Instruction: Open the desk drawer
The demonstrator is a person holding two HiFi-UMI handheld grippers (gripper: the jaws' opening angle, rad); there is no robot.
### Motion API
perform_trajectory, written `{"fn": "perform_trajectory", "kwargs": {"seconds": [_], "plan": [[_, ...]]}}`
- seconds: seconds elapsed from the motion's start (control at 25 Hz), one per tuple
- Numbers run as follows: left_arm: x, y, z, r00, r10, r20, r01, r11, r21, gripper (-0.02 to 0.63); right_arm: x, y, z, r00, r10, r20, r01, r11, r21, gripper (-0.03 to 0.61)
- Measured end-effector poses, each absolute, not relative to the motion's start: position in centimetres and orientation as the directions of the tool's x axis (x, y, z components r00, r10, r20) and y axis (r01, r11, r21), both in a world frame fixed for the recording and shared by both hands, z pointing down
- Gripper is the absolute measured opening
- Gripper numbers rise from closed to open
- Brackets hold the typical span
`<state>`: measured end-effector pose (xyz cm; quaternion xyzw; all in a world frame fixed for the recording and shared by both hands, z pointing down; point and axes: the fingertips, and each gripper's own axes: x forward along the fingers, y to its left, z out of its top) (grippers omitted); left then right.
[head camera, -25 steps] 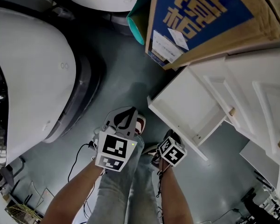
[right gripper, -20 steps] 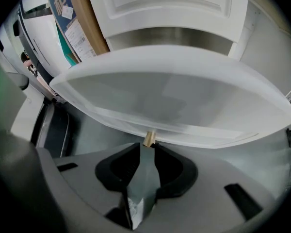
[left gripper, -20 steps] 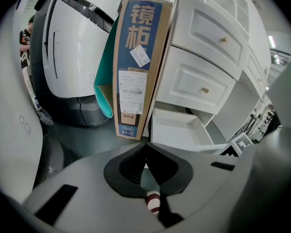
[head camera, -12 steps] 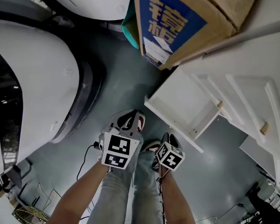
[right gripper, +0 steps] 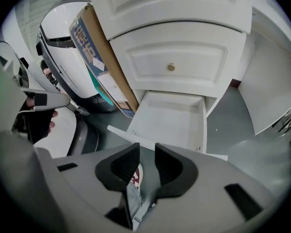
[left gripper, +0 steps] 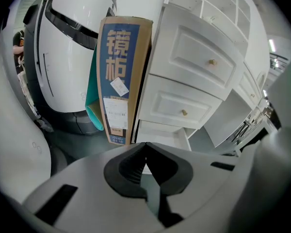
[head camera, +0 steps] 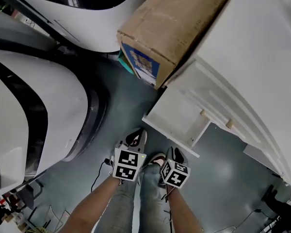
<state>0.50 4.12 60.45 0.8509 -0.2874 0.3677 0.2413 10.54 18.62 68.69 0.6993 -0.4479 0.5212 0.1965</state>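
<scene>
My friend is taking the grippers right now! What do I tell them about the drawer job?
Left gripper: shut, empty, touching nothing.
Right gripper: open, nothing between the jaws, aimed down near the drawer's front edge without touching it.
Bottom drawer: pulled out and looks empty. The drawer above it is closed. A cardboard box stands beside them.
Done: the drawer is open.
Left: nothing that I can see.

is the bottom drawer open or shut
Open: the bottom drawer is pulled well out with its empty white inside showing, while the drawer above sits flush and shut.
</scene>
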Motion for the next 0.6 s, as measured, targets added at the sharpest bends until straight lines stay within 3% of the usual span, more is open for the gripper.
{"fn": "perform_trajectory", "kwargs": {"seconds": [0.6], "plan": [[5.4,2.2,56.9,0.604,-0.272,0.749,-0.597,-0.777,0.199,0.017,17.0,16.3,64.4,0.161,-0.45,0.879,-0.744,-0.64,-0.191,0.107]]}}
